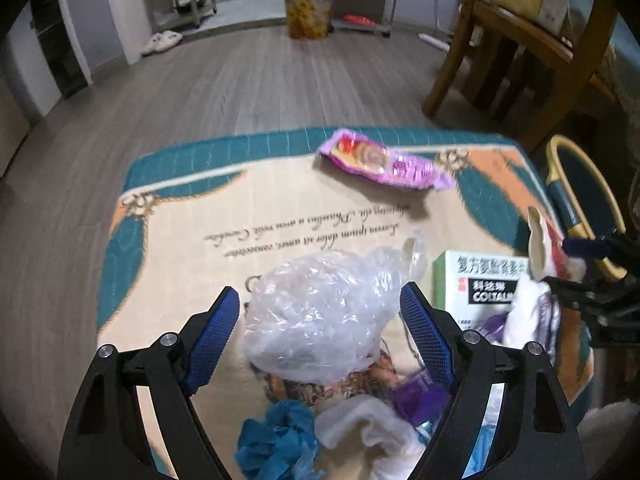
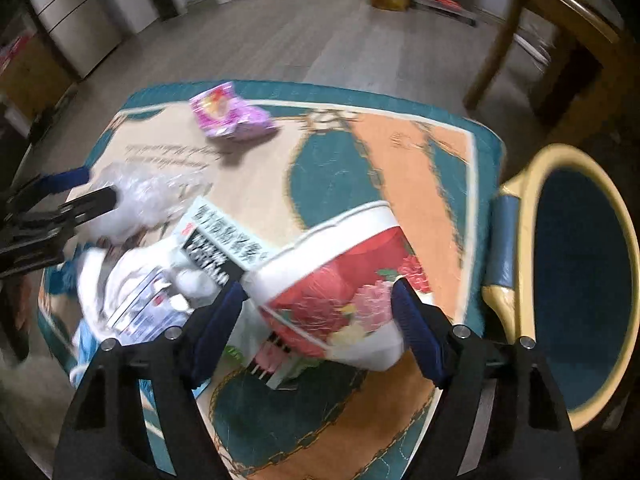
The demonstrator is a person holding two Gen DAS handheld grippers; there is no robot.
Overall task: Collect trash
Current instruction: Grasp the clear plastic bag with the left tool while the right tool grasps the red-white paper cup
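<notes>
table (image 1: 168, 216) | 1 purple wrapper (image 1: 384, 162) | 1 clear bag (image 1: 320, 316) | 1 paper bowl (image 2: 336, 284) | 1 medicine box (image 1: 476, 284)

- The room is dim, lit coolly and evenly from overhead, with no hard shadows.
- Soft glare sits on the crumpled clear plastic bag (image 1: 320, 320).
- The fisheye bends the wooden floor (image 1: 248, 80), and the corners go black.
- The right wrist view is smeared by motion: the red flowered bowl (image 2: 340, 280) and the desk (image 2: 400, 168) pattern streak.
- The left wrist view is sharper, only slightly soft.
</notes>
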